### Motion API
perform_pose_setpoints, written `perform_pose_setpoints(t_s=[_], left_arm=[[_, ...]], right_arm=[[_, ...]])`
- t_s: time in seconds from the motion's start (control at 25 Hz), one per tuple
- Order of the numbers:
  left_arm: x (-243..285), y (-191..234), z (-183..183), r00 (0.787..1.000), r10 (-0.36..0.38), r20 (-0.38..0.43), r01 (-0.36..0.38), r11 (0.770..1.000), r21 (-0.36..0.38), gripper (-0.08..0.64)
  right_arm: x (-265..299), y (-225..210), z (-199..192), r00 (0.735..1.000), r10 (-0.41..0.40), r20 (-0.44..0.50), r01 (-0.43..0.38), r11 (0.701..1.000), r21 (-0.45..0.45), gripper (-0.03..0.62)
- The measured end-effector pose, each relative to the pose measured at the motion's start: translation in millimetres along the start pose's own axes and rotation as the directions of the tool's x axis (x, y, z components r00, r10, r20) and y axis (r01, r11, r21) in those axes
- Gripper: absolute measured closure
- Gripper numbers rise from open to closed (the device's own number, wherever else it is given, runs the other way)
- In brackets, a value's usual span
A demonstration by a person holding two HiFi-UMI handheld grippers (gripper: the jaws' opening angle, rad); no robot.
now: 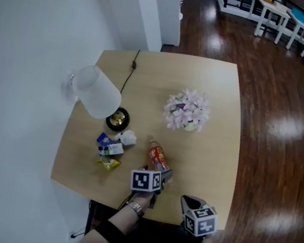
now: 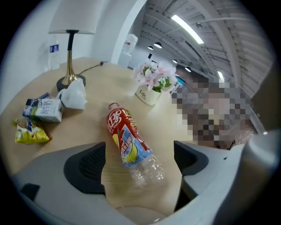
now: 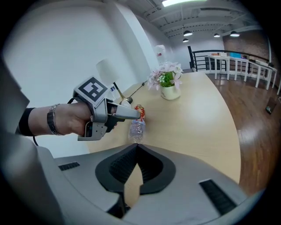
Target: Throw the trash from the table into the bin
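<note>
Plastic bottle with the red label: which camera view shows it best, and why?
Left gripper view: the bottle lies large and whole between the jaws of the open left gripper, label clear. Head view shows it small, its lower end under that gripper. Right gripper view shows it distant, partly behind that gripper.

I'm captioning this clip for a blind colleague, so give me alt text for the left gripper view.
The left gripper, jaws open, frames a red-labelled plastic bottle lying untouched on a wooden table. Farther left lie a small carton, a yellow wrapper and a crumpled white bag beside a lamp; a pot of pink flowers stands behind.
</note>
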State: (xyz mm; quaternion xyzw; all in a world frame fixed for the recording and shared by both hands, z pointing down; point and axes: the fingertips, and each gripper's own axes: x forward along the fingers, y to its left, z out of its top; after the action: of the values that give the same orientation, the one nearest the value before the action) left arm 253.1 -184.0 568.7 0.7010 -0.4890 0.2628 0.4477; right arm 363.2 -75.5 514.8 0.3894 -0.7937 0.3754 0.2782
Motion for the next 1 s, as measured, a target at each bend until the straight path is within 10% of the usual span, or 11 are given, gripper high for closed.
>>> perform_pose_setpoints(t_s=[0.32, 0.48, 1.0], left_arm=[[30.3, 13.2, -11.0, 0.991, 0.093, -0.1, -0.095, 0.995, -0.022, 0.106], [33.3, 11.2, -15.4, 0.991, 0.047, -0.122, -0.05, 0.998, -0.025, 0.238], [-48.6, 9.2, -26.9, 0.994, -0.106, -0.021, 0.107, 0.993, 0.057, 0.261]], right_arm=[[3.4, -35.3, 14.0, 1.0, 0.028, -0.002, -0.027, 0.999, 0.044, 0.584], [7.0, -39.2, 13.8, 0.999, 0.038, -0.009, -0.037, 0.998, 0.051, 0.584], [7.0, 4.8, 16.3, 0.999, 0.046, -0.006, -0.046, 0.999, -0.018, 0.584]])
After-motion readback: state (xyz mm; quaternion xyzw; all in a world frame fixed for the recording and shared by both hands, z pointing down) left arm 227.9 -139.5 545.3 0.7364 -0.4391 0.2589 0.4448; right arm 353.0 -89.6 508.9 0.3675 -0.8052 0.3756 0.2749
